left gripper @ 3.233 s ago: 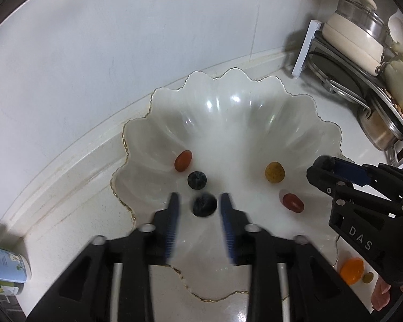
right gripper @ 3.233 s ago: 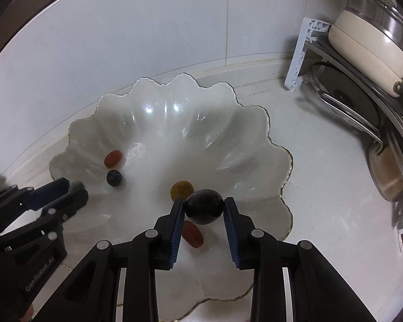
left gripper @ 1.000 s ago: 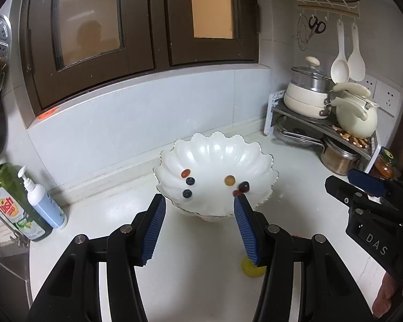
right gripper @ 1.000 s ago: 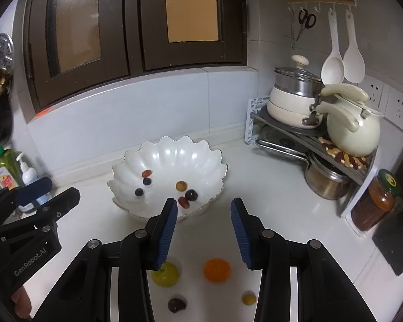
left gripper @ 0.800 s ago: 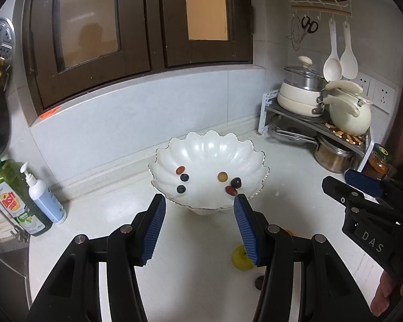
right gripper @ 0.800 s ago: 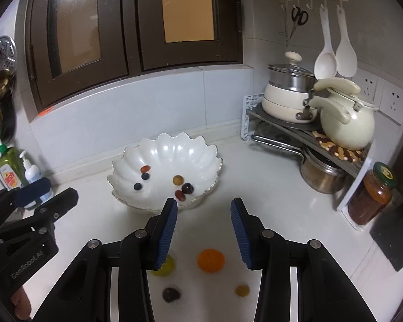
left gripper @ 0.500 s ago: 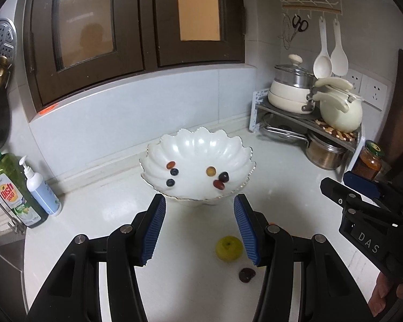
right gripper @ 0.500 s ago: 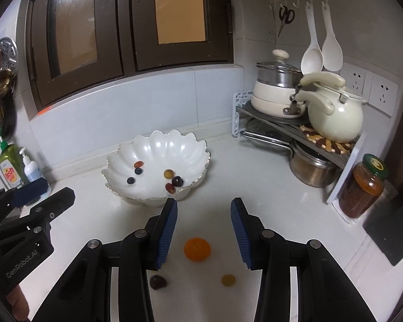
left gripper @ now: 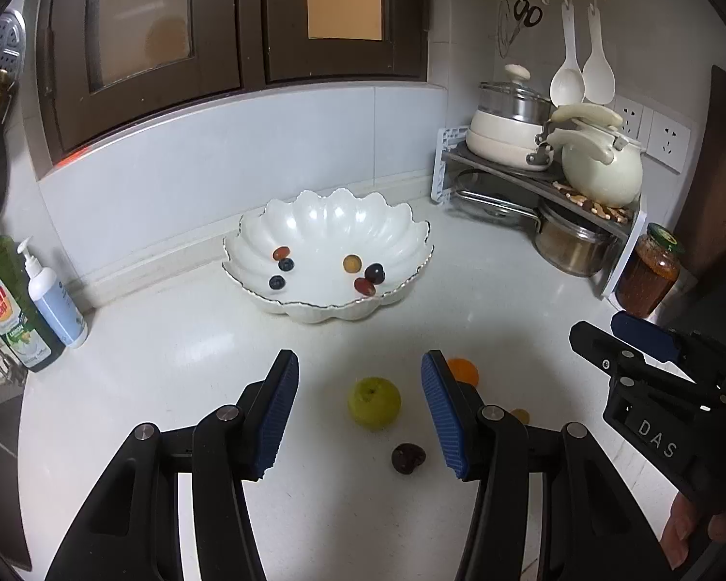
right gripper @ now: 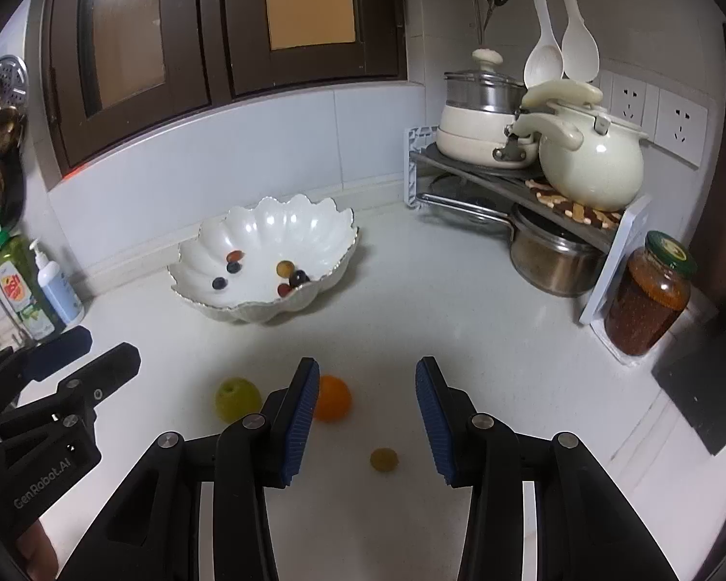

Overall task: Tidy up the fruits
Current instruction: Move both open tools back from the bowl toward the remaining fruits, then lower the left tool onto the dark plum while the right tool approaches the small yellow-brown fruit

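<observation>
White kitchen counter (left gripper: 169, 348) beneath dark cabinets: a scalloped white bowl (left gripper: 329, 222) near the wall holds six small fruits; a green apple (left gripper: 374, 403), orange (right gripper: 333, 397) and small yellow fruit (right gripper: 384, 459) lie nearer. Left gripper (left gripper: 360, 416) and right gripper (right gripper: 365, 423) gape wide, empty

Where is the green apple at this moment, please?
The green apple lies on the white counter, in front of the scalloped bowl. In the left wrist view it sits between the open left gripper fingers, with the orange to its right.
</observation>
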Tool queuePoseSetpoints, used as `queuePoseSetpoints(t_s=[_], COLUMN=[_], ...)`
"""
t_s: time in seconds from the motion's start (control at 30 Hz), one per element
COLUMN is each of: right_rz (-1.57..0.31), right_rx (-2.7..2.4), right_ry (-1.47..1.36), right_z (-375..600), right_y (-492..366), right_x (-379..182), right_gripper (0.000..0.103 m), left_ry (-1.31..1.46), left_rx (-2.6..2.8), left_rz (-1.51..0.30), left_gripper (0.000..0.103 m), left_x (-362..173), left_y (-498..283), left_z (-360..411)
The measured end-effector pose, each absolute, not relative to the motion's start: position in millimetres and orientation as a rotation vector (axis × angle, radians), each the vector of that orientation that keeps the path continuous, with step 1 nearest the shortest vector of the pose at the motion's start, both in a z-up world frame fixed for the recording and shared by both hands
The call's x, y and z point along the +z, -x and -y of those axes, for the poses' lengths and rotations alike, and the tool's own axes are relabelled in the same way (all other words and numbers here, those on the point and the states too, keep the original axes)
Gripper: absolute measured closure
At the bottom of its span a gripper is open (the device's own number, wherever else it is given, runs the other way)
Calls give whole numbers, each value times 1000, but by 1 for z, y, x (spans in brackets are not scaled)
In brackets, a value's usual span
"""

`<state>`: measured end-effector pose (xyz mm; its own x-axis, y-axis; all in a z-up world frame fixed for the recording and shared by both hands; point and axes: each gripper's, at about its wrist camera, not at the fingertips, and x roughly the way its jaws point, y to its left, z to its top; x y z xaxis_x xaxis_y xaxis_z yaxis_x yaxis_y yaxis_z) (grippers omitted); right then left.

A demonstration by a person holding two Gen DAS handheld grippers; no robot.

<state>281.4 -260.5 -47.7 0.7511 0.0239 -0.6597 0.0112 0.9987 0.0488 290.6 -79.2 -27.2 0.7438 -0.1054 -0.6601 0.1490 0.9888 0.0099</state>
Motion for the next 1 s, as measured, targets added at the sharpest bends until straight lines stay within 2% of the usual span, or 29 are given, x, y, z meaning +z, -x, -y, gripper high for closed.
queuePoseSetpoints(t_s=[1.0], right_rz=[-828], right_rx=[51], right_ry=[-39], right_z=[268], right_y=[-280], right_x=[-122], right_gripper=[60], left_ry=[-51], left_rx=[-161], left_rz=[-806], left_gripper=[51], left_x=[-104], left_y=[-286], left_z=[93])
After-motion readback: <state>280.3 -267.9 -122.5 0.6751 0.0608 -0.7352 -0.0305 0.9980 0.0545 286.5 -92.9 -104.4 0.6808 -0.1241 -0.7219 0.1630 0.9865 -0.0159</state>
